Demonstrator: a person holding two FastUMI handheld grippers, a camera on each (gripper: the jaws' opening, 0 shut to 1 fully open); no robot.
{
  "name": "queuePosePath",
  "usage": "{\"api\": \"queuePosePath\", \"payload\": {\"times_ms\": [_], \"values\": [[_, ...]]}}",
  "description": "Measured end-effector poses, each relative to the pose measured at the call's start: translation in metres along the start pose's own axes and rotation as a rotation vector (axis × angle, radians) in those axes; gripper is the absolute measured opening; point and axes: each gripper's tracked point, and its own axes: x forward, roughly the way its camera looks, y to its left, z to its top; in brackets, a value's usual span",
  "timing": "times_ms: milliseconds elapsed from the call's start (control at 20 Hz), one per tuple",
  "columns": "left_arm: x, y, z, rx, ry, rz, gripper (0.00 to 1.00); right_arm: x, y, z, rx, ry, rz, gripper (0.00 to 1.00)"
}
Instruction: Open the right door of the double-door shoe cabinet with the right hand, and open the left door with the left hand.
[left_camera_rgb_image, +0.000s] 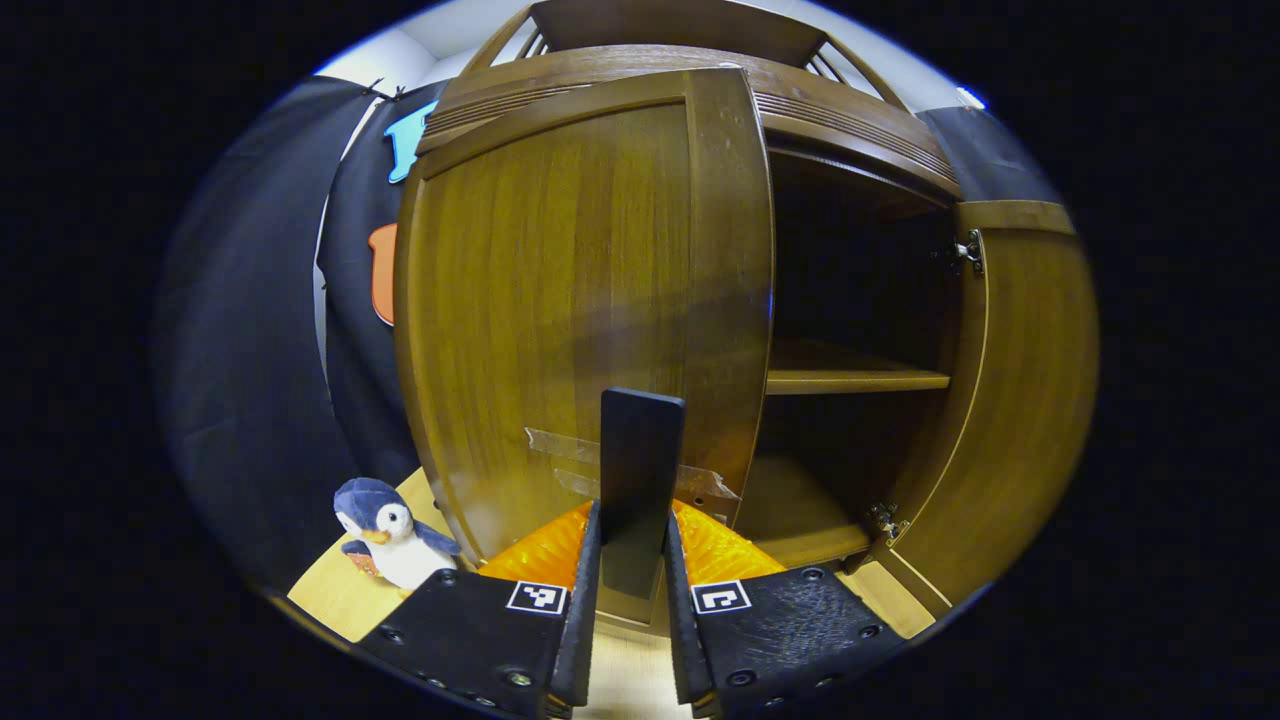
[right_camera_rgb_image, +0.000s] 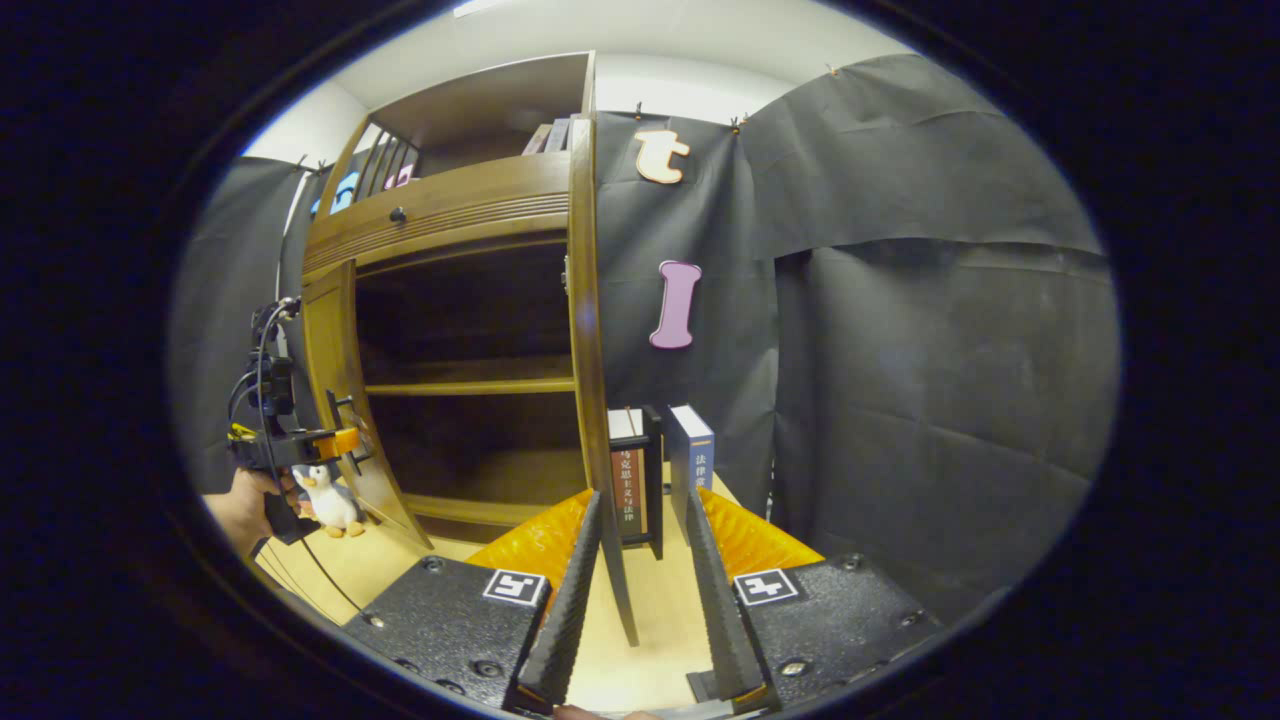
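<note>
Your left gripper (left_camera_rgb_image: 633, 560) clamps the dark upright handle (left_camera_rgb_image: 640, 480) of the brown wooden left door (left_camera_rgb_image: 560, 300); jerking sideways could slip it free.

Left gripper (left_camera_rgb_image: 634, 600): two black textured blocks with screws, each bearing a square black-and-white marker; ribbed orange panels behind. Right gripper (right_camera_rgb_image: 640, 600): same build. In the right gripper view, black cables (right_camera_rgb_image: 262, 345) loop above the left gripper.
</note>
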Motion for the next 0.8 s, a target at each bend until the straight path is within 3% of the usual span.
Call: {"api": "queuePosePath", "payload": {"times_ms": [100, 150, 250, 300, 800], "values": [[-0.009, 0.004, -0.002, -0.001, -0.001, 0.010, 0.31, 0.002, 0.006, 0.001, 0.000, 0.001, 0.020, 0.55], [-0.012, 0.007, -0.002, -0.001, -0.002, 0.015, 0.40, 0.002, 0.009, -0.001, -0.002, 0.000, 0.027, 0.55], [-0.020, 0.013, -0.004, -0.008, -0.003, 0.025, 0.40, 0.003, 0.015, -0.003, -0.007, 0.002, 0.046, 0.55], [-0.024, 0.015, -0.004, -0.013, -0.002, 0.029, 0.31, 0.004, 0.019, -0.003, -0.009, 0.004, 0.058, 0.55], [-0.065, 0.052, -0.013, -0.030, 0.005, 0.101, 0.31, 0.006, 0.032, -0.005, -0.044, 0.005, 0.084, 0.55]]}}
